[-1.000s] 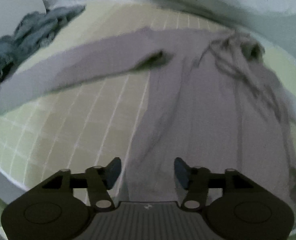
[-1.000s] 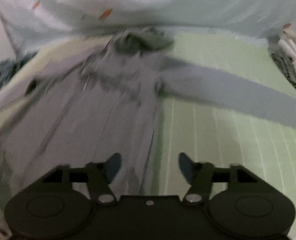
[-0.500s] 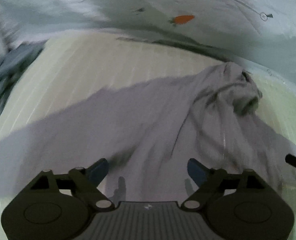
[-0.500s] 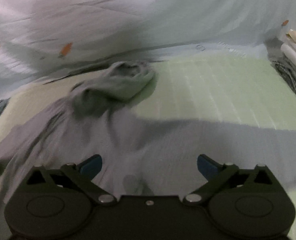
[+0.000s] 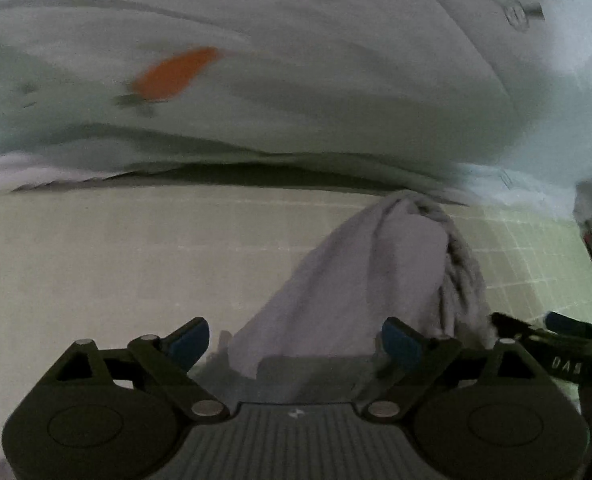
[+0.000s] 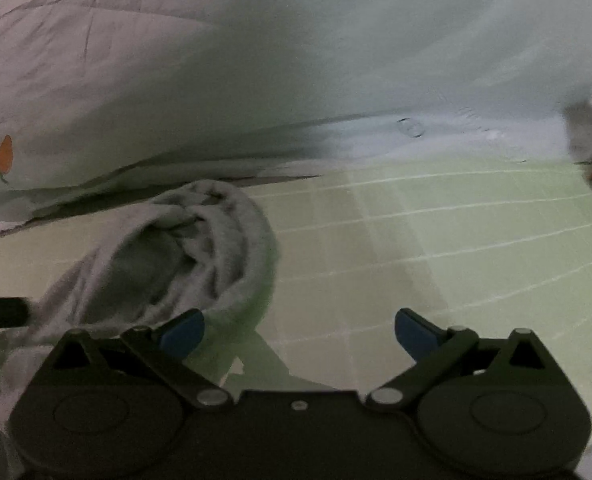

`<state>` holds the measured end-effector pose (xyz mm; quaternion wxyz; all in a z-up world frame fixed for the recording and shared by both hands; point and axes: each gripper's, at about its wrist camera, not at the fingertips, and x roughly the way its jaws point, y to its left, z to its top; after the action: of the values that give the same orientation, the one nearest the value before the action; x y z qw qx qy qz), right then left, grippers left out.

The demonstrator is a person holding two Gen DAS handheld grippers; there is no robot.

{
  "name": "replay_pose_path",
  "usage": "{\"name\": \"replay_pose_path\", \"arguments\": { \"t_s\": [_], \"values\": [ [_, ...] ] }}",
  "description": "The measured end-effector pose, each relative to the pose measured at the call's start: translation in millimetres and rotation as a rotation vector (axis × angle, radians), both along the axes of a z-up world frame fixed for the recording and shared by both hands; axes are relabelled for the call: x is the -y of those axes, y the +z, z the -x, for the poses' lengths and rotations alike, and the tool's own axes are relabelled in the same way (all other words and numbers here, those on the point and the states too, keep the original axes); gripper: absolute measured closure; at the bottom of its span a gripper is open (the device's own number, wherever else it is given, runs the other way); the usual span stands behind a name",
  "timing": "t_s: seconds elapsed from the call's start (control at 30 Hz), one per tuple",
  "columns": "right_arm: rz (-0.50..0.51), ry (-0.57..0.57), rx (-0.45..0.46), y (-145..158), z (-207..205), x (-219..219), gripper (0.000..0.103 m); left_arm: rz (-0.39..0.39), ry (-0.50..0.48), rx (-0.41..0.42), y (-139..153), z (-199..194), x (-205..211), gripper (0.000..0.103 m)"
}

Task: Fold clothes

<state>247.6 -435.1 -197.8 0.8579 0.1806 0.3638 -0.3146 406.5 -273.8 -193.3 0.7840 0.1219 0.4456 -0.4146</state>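
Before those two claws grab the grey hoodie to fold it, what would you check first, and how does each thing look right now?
1. Left gripper open: ok.
2. Right gripper open: ok.
3. Hoodie between left fingers: ok.
4. Hoodie's hood between right fingers: not ok, it sits by the left finger.
5. Hoodie lying flat: not ok, hood bunched.
6. Green sheet beside the hood bare: ok.

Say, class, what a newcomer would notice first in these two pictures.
The crumpled grey hoodie lies on the pale green checked sheet, its hood bunched toward the far edge. Behind it rises a pale quilt with an orange carrot print. Both pairs of blue-tipped fingers are spread open.
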Motion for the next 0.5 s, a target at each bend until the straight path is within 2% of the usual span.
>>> {"name": "replay_pose_path", "arguments": {
  "t_s": [0.07, 0.2, 0.33, 0.4, 0.5],
  "values": [
    [-0.021, 0.019, 0.009, -3.7, -4.4, 2.3, 0.000, -0.029, -0.044, 0.010, -9.8, 0.2, 17.7, 0.010],
    [-0.075, 0.034, 0.041, -7.5, -8.2, 8.9, 0.000, -0.117, -0.060, 0.075, -22.5, 1.3, 33.0, 0.009],
    [-0.151, 0.056, 0.113, -7.6, -4.0, 12.6, 0.000, -0.122, -0.031, 0.089, -24.2, 1.1, 27.2, 0.007],
    [-0.123, 0.069, 0.076, -10.2, -9.3, 7.7, 0.000, -0.128, -0.009, 0.097, -24.7, -0.5, 22.3, 0.006],
    [-0.033, 0.070, -0.043, -14.4, -17.7, -2.3, 0.000, -0.166, 0.001, 0.173, -25.2, -3.8, 14.5, 0.002]
  ]
}}
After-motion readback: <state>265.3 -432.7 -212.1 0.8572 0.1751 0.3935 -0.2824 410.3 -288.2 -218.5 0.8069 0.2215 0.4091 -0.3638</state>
